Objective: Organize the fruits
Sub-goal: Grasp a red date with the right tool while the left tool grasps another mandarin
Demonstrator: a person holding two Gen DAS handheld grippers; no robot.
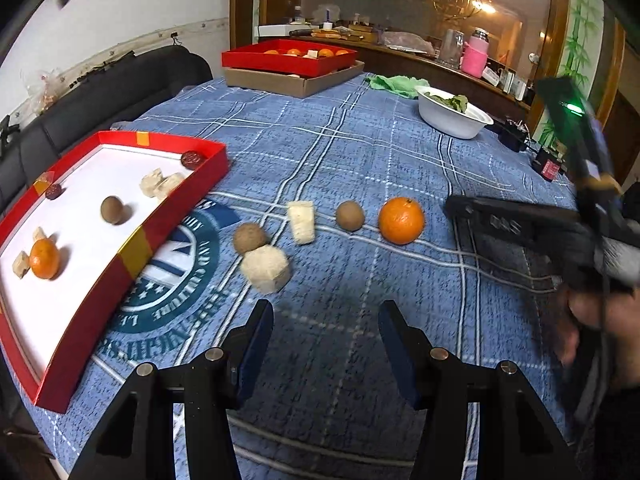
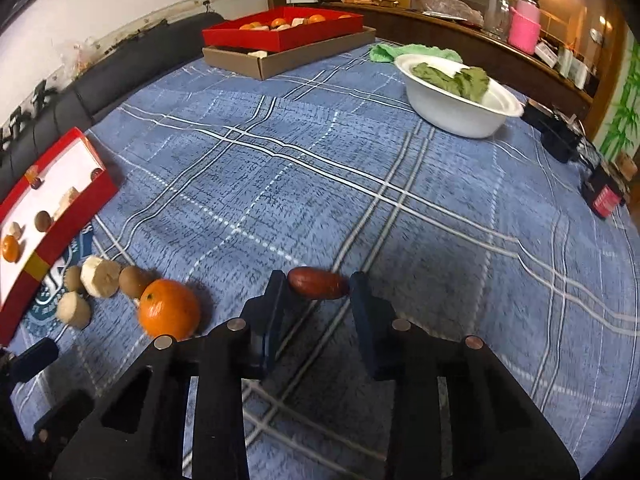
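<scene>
1. Our right gripper (image 2: 318, 285) reaches down toward the blue plaid surface (image 2: 360, 184) with a reddish-brown date (image 2: 318, 283) lying crosswise between its fingertips. Both pads look to be touching its ends, so we judge the date gripped, ready to be carried off.

2. Our left gripper (image 1: 326, 314) hangs empty and about half open over the cloth, just short of the loose fruit; that gap would suit one of the round pieces.

3. Waiting in a rough row are an orange (image 1: 401, 220), two small brown fruits (image 1: 350, 216) and pale cut chunks (image 1: 266, 269), well apart from the date, so each can be taken singly.

4. The red tray (image 1: 132, 254) sits at the left edge, already holding an orange, a brown fruit, pale pieces and dark dates. We take it as the sorting destination.

5. A second red tray (image 1: 288, 65) of fruit rests on a cardboard box at the far side, beside a white bowl (image 1: 452, 120) of greens.
</scene>
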